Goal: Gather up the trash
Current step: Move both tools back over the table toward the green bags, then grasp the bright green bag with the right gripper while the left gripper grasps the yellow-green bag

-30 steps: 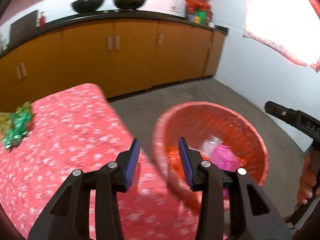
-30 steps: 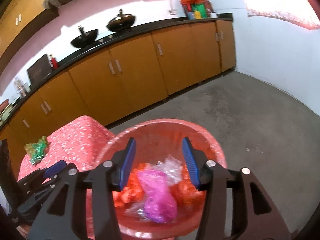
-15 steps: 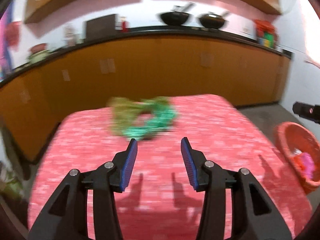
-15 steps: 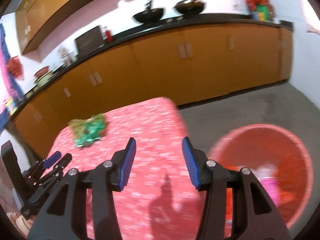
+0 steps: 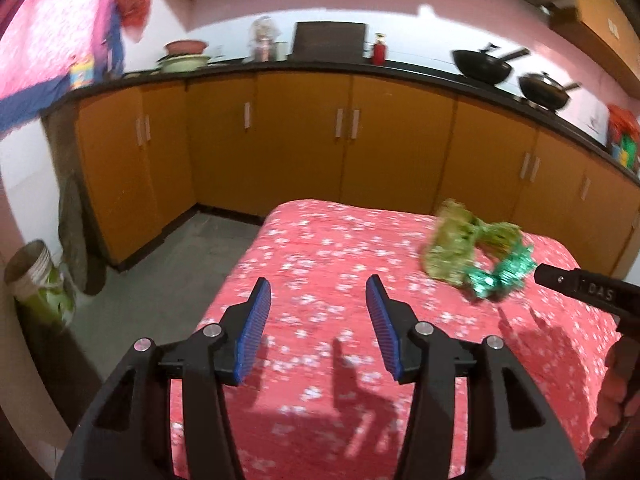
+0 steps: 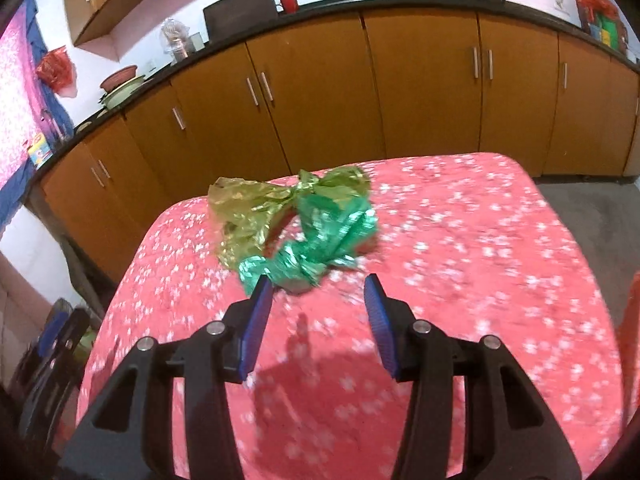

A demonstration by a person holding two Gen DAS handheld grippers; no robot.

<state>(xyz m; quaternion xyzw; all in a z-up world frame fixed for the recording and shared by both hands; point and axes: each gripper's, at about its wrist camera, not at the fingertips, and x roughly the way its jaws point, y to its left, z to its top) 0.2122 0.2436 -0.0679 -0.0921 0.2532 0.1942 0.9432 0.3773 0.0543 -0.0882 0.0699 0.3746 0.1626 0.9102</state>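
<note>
Orange kitchen cabinets [image 6: 420, 92] back a table under a red flowered cloth [image 6: 460, 248], where crumpled green and gold wrappers [image 6: 296, 228] lie toward the far side. Right gripper [image 6: 318, 300], jaws apart and empty, hangs just short of them; left gripper [image 5: 319, 304], jaws just widened and empty, aims at bare cloth. Best to straddle the bunched green middle, then pinch low.
</note>
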